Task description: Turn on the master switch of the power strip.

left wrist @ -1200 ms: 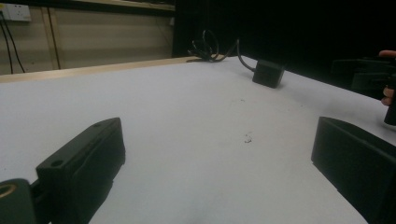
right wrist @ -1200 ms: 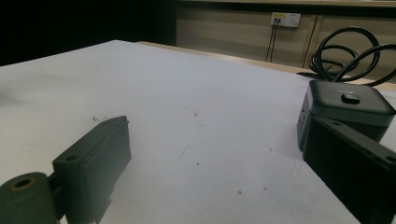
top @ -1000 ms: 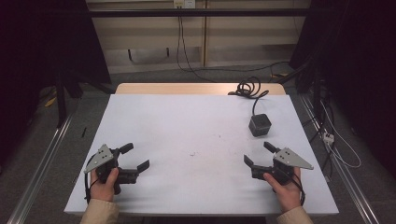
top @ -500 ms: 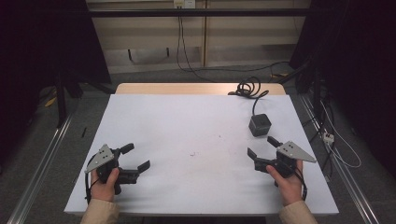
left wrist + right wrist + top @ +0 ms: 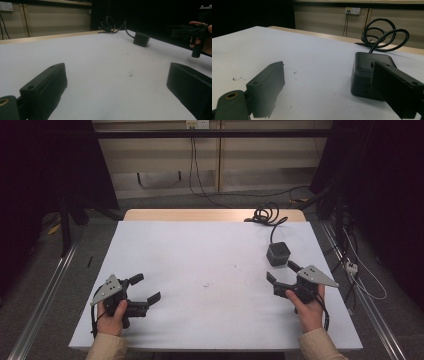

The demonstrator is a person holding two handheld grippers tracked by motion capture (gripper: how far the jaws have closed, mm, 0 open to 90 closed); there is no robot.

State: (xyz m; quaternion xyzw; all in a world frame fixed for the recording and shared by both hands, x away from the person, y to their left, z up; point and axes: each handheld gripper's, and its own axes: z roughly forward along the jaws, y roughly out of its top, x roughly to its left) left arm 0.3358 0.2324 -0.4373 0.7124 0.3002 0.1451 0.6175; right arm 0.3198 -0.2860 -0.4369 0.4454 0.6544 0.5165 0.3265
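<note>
A black cube-shaped box (image 5: 278, 253) with a coiled black cable (image 5: 265, 215) stands at the back right of the white table (image 5: 200, 245). My right gripper (image 5: 280, 271) is open just in front of the box, and its outer jaw reaches close to the box's right front corner. In the right gripper view the box (image 5: 365, 72) stands beside the right jaw, partly hidden by it, and the gripper (image 5: 329, 75) holds nothing. My left gripper (image 5: 146, 287) is open and empty at the front left. Its own view (image 5: 117, 82) looks across the table towards the box (image 5: 141, 39).
The cable coil (image 5: 382, 35) lies at the table's wooden far edge. Small dark specks (image 5: 206, 284) mark the middle of the tabletop. Wall sockets and more cables show beyond the table. Metal rails run along the floor on both sides.
My right gripper has moved forward and slightly right, towards the black box. The left gripper has stayed in place.
</note>
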